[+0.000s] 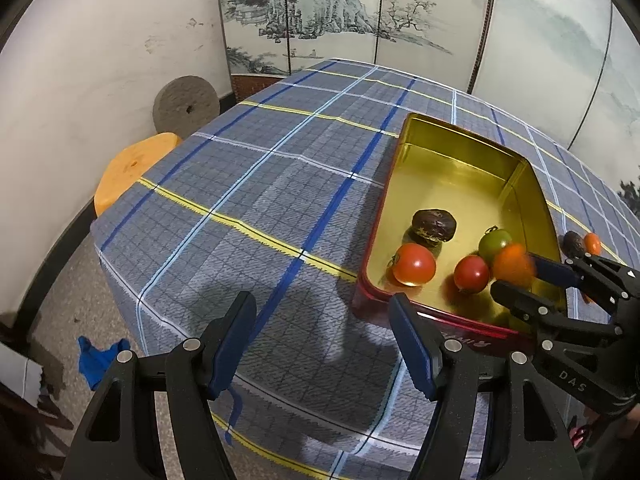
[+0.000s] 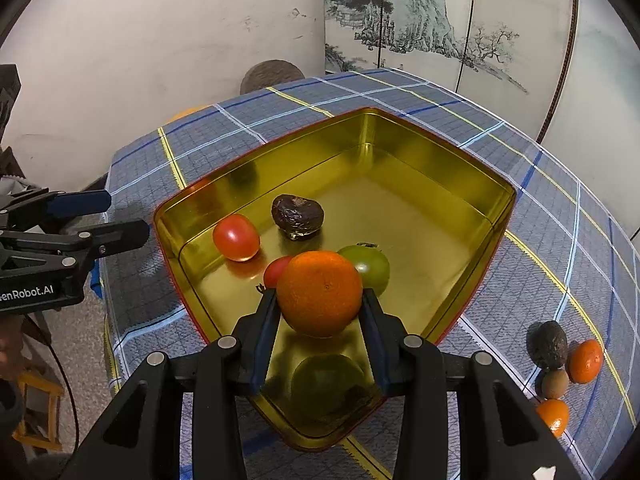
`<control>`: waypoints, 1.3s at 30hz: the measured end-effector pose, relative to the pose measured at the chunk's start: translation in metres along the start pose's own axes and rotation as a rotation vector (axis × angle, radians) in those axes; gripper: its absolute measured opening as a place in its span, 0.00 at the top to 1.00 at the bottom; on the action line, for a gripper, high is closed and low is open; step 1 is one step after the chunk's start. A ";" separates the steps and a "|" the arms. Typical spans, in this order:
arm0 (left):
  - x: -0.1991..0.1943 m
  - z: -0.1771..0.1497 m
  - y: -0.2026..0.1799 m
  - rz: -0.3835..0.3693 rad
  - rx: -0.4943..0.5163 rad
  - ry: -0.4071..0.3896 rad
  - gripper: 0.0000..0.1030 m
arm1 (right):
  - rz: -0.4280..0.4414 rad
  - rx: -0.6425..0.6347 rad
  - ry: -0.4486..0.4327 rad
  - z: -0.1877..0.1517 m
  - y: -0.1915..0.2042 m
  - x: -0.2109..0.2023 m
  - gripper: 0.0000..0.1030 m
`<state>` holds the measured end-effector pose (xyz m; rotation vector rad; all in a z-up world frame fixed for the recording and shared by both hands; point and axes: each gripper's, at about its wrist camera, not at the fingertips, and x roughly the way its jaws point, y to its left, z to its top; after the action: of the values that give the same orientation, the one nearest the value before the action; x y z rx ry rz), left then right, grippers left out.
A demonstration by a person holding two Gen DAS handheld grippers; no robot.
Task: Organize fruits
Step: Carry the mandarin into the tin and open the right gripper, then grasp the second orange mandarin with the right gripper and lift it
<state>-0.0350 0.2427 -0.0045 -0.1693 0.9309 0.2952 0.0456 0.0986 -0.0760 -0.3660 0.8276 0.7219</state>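
Above the gold tin (image 2: 460, 184), the orange (image 2: 320, 292) sits pinched between the right gripper's (image 2: 320, 312) narrow pads; the left gripper (image 1: 322, 344) gapes empty.

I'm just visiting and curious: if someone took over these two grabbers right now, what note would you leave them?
Right gripper: holding an orange above the tin.
Left gripper: open, empty, beside the tin.
Done: two red tomatoes, a green tomato and a dark fruit lie in the tin.
Left: drop this orange in, then fetch the four fruits on the cloth to the right.
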 end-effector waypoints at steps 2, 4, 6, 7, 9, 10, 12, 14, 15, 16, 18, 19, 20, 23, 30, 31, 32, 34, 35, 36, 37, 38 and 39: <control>0.000 0.001 -0.001 -0.003 0.001 -0.002 0.33 | 0.005 0.003 -0.008 0.000 0.000 -0.001 0.57; -0.001 0.002 -0.002 -0.006 0.002 -0.004 0.33 | 0.009 0.005 -0.019 0.000 -0.001 -0.004 0.56; -0.002 0.003 -0.003 -0.009 0.004 -0.008 0.33 | 0.009 0.009 -0.029 0.001 -0.002 -0.008 0.56; -0.003 0.004 -0.005 -0.012 0.006 -0.011 0.33 | 0.012 0.013 -0.037 0.001 -0.003 -0.011 0.56; -0.004 0.005 -0.007 -0.018 0.010 -0.016 0.33 | 0.013 0.023 -0.061 0.002 -0.005 -0.020 0.56; -0.005 0.006 -0.009 -0.023 0.013 -0.020 0.33 | 0.017 0.029 -0.077 0.002 -0.007 -0.026 0.56; -0.006 0.008 -0.012 -0.030 0.020 -0.023 0.33 | 0.008 0.045 -0.099 -0.001 -0.012 -0.038 0.56; -0.008 0.009 -0.017 -0.042 0.029 -0.028 0.33 | 0.000 0.070 -0.116 -0.007 -0.021 -0.049 0.55; -0.009 0.010 -0.021 -0.048 0.036 -0.030 0.33 | -0.012 0.083 -0.119 -0.011 -0.027 -0.054 0.55; -0.009 0.010 -0.023 -0.052 0.040 -0.032 0.33 | -0.026 0.094 -0.120 -0.015 -0.033 -0.058 0.55; -0.009 0.011 -0.030 -0.065 0.050 -0.032 0.33 | -0.060 0.121 -0.121 -0.026 -0.048 -0.066 0.55; -0.009 0.011 -0.033 -0.071 0.055 -0.032 0.33 | -0.079 0.140 -0.116 -0.033 -0.057 -0.070 0.55; -0.009 0.012 -0.037 -0.075 0.062 -0.032 0.33 | -0.092 0.152 -0.114 -0.038 -0.063 -0.072 0.55; -0.007 0.012 -0.048 -0.091 0.080 -0.030 0.33 | -0.143 0.209 -0.089 -0.057 -0.090 -0.076 0.55; -0.006 0.011 -0.077 -0.125 0.134 -0.019 0.33 | -0.194 0.302 -0.050 -0.087 -0.127 -0.073 0.55; -0.006 0.012 -0.082 -0.130 0.142 -0.017 0.33 | -0.197 0.307 -0.048 -0.089 -0.129 -0.072 0.55; -0.006 0.011 -0.084 -0.134 0.147 -0.016 0.33 | -0.199 0.312 -0.045 -0.091 -0.131 -0.069 0.55; -0.006 0.011 -0.092 -0.142 0.160 -0.015 0.33 | -0.201 0.323 -0.039 -0.093 -0.136 -0.064 0.55; -0.005 0.012 -0.096 -0.146 0.166 -0.013 0.33 | -0.199 0.328 -0.038 -0.093 -0.138 -0.063 0.55; -0.005 0.012 -0.100 -0.150 0.173 -0.012 0.33 | -0.195 0.331 -0.038 -0.093 -0.139 -0.061 0.55; -0.005 0.013 -0.103 -0.154 0.178 -0.012 0.33 | -0.195 0.334 -0.038 -0.094 -0.140 -0.059 0.55; -0.005 0.013 -0.105 -0.156 0.182 -0.012 0.33 | -0.197 0.337 -0.039 -0.094 -0.141 -0.058 0.55; -0.005 0.014 -0.108 -0.159 0.187 -0.012 0.33 | -0.195 0.340 -0.040 -0.095 -0.143 -0.057 0.55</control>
<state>0.0078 0.1429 0.0096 -0.0686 0.9226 0.0618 0.0693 -0.0798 -0.0887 -0.1231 0.8460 0.3959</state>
